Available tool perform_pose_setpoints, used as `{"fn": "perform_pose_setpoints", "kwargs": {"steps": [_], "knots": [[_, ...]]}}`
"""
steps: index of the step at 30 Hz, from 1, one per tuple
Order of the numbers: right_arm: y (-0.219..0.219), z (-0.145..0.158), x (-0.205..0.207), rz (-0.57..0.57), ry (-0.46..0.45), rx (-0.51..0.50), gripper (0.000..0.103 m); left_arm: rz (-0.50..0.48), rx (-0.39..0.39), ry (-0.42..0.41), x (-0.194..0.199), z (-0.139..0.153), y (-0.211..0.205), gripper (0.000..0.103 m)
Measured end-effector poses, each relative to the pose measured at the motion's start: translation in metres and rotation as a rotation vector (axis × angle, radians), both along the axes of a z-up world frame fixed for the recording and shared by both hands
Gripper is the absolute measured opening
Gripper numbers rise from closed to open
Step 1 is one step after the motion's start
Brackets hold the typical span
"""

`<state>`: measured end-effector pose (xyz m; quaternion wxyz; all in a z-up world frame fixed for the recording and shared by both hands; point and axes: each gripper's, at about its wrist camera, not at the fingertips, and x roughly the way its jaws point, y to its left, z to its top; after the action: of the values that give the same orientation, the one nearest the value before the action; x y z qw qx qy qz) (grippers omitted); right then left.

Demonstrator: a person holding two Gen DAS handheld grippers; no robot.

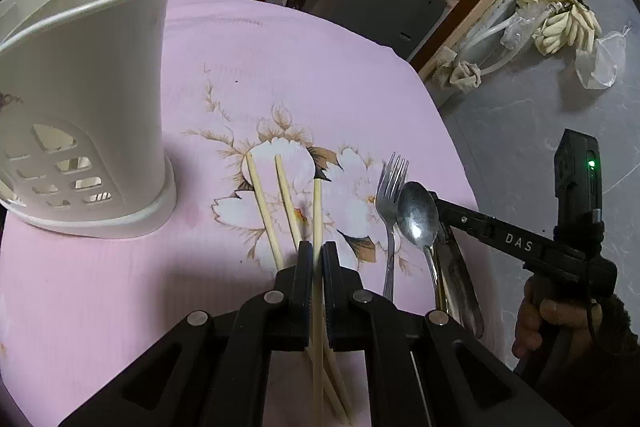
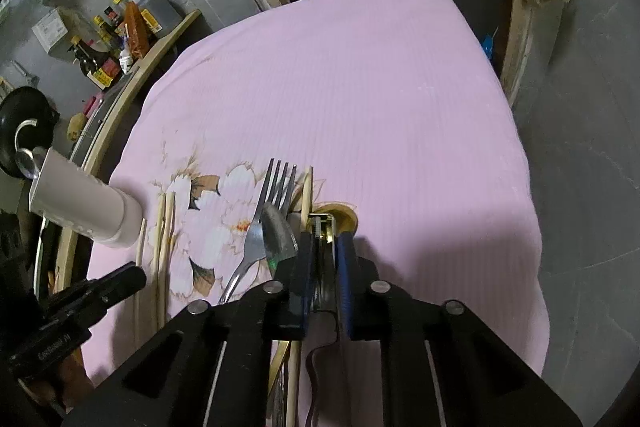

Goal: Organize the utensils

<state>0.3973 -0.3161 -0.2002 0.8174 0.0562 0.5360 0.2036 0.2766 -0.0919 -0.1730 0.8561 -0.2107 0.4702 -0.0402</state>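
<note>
My left gripper (image 1: 317, 253) is shut on one wooden chopstick (image 1: 317, 211) that points up over the pink floral cloth (image 1: 320, 67). Two more chopsticks (image 1: 264, 207) lie just to its left. A white slotted utensil holder (image 1: 84, 107) stands at the far left with a spoon in it. A metal fork (image 1: 390, 203) lies to the right. My right gripper (image 2: 323, 247) is shut on a metal spoon (image 1: 418, 217), whose bowl is lifted beside the fork (image 2: 264, 223). A wooden spoon (image 2: 340, 217) lies under its fingers.
The holder (image 2: 84, 211) stands at the cloth's left edge in the right wrist view. Bottles and boxes (image 2: 112, 39) crowd a shelf beyond the table. Rags and tubing (image 1: 540, 27) lie on the grey floor to the right. The table drops off at the right.
</note>
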Motion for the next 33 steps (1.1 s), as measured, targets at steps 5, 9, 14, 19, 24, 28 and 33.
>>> {"fn": "perform_pose_setpoints", "kwargs": {"steps": [5,9,14,19,24,28,33], "knots": [[-0.01,0.008,-0.012,-0.032,-0.034,0.01,0.01,-0.011,-0.015,-0.043,-0.001,0.01,0.0,0.005],[-0.021,0.03,-0.027,-0.075,-0.124,0.036,0.01,0.01,-0.017,-0.098,-0.006,0.022,0.003,0.005],[-0.025,0.052,-0.051,-0.102,-0.225,0.04,0.01,0.012,-0.01,-0.192,-0.015,0.045,0.006,0.005],[-0.024,0.074,-0.081,-0.116,-0.311,0.035,0.01,-0.014,-0.012,-0.24,-0.025,0.062,0.011,0.005],[-0.025,0.086,-0.107,-0.135,-0.34,0.039,0.01,-0.047,-0.018,-0.262,-0.032,0.074,0.016,0.005],[-0.02,0.097,-0.13,-0.154,-0.362,0.023,0.01,-0.076,-0.025,-0.28,-0.038,0.082,0.02,0.005],[-0.015,0.122,-0.155,-0.196,-0.418,0.03,0.01,-0.098,-0.034,-0.315,-0.044,0.096,0.029,0.005]]}}
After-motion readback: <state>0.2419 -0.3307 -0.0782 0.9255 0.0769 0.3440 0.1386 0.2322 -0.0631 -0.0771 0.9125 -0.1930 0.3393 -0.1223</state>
